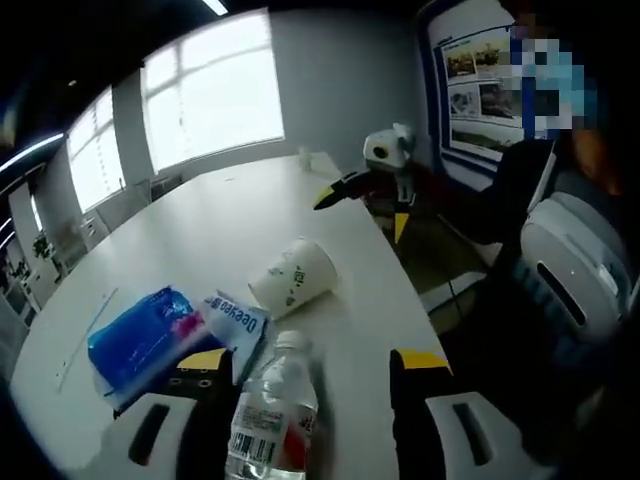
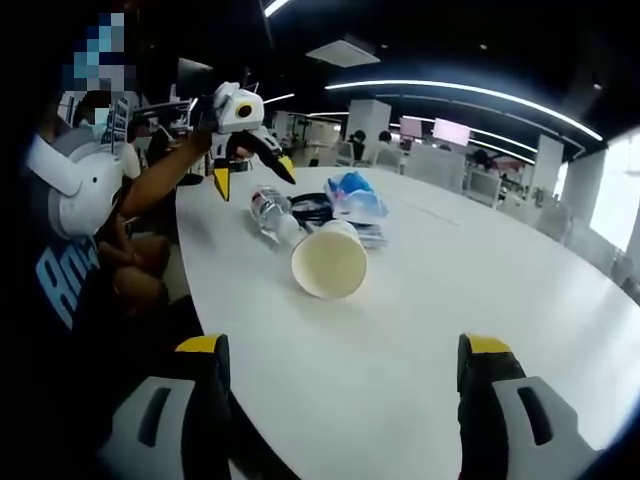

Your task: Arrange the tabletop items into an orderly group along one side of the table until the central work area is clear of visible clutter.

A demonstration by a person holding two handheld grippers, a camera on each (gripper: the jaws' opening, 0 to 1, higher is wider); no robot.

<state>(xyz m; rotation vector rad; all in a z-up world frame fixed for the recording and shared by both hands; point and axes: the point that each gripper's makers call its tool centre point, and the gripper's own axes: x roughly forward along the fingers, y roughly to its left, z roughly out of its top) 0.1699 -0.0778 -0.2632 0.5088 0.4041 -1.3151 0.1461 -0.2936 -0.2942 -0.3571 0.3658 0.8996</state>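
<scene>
Left claw (image 1: 310,370): jaws spread wide, yellow-tipped, nothing clamped. Clear plastic water bottle (image 1: 272,410) lying between the jaws, cap end pointing away, barcode label and a red patch facing up; contact with the jaws not clear. Just beyond the bottle, white paper cup (image 1: 293,277) tipped on its side, small dark print on the wall, mouth turned away from this view. Left of the cup, blue tissue pack (image 1: 145,335) flat on the white worktop (image 1: 230,215), a second light-blue printed packet (image 1: 236,320) against it near the bottle. Farther out, near the worktop's far edge, right claw (image 1: 345,192) held above the surface.

Right claw (image 2: 340,360): jaws apart, empty, above bare worktop (image 2: 420,330) near its edge. Ahead, cup (image 2: 329,259) on its side, open mouth facing the camera, pale inside. Behind it, bottle (image 2: 272,213), blue pack (image 2: 355,195) and a dark cable-like loop (image 2: 310,208) bunched close together. Left claw (image 2: 250,170) hovering over the bottle, jaws parted. Person's arm (image 2: 160,185) and dark clothing at the worktop's left edge. Office desks and ceiling strip lights behind.
</scene>
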